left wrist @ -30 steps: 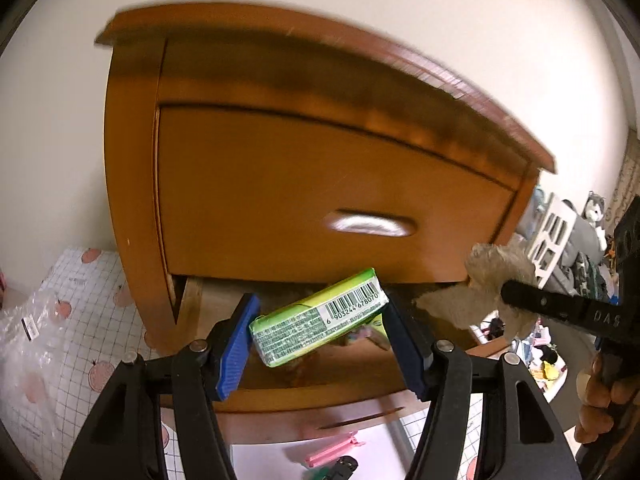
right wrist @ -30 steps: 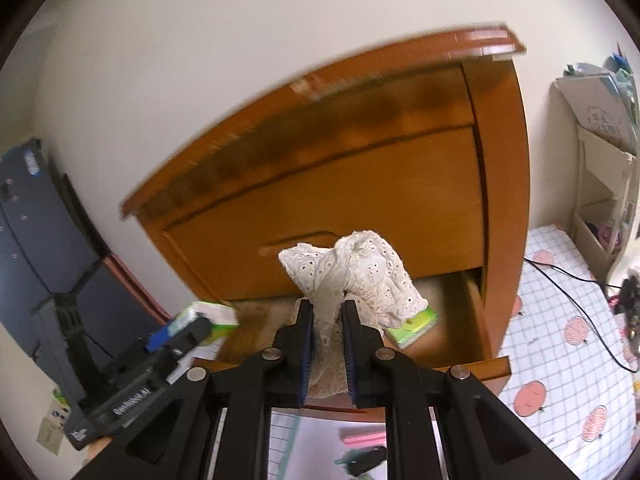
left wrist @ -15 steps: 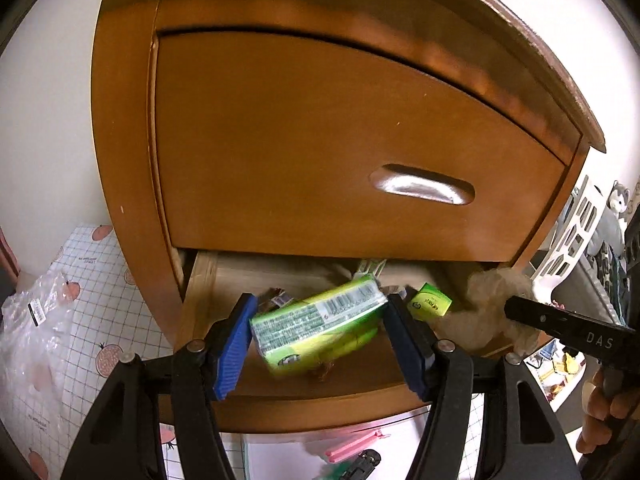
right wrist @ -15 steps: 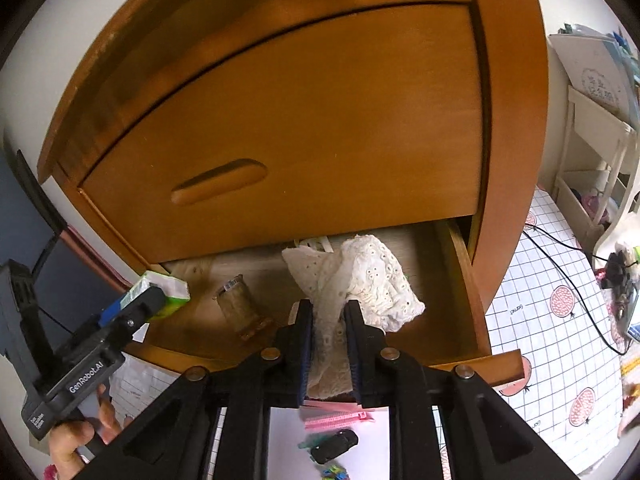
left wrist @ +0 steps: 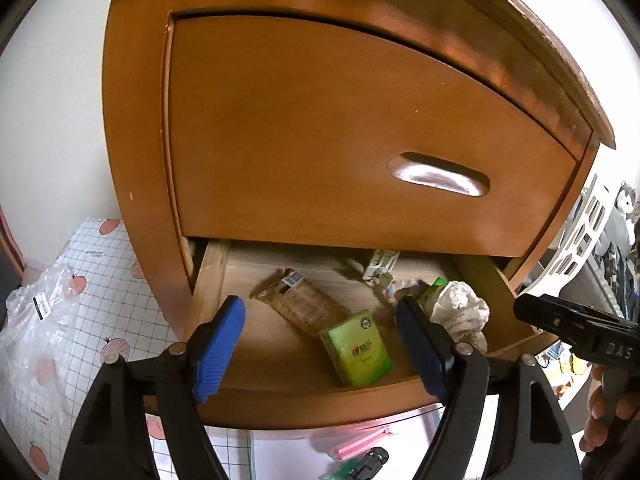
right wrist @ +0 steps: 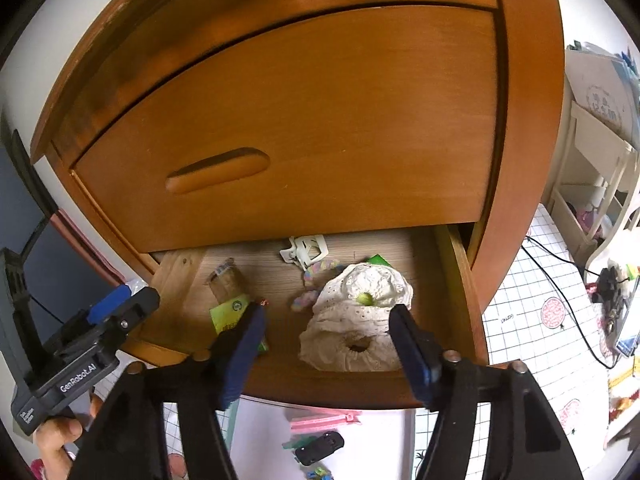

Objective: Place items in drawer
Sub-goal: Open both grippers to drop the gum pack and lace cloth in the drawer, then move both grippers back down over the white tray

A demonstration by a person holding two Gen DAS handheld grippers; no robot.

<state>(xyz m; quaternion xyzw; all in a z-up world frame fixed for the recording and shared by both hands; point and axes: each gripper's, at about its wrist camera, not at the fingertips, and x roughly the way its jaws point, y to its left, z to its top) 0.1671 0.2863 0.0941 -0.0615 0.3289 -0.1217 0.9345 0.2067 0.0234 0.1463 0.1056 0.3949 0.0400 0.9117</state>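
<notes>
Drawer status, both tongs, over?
Left tongs open, empty. Right tongs open, empty. Green packet and white lace cloth lie in the open drawer. Nothing blocking.

"GenRobot.AI" on left tongs (right wrist: 116,312)

Even indoor light, sharp, fisheye-warped dark corners.

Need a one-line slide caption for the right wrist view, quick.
Open right gripper above the open drawer, white lace cloth lying inside near a green packet.
</notes>
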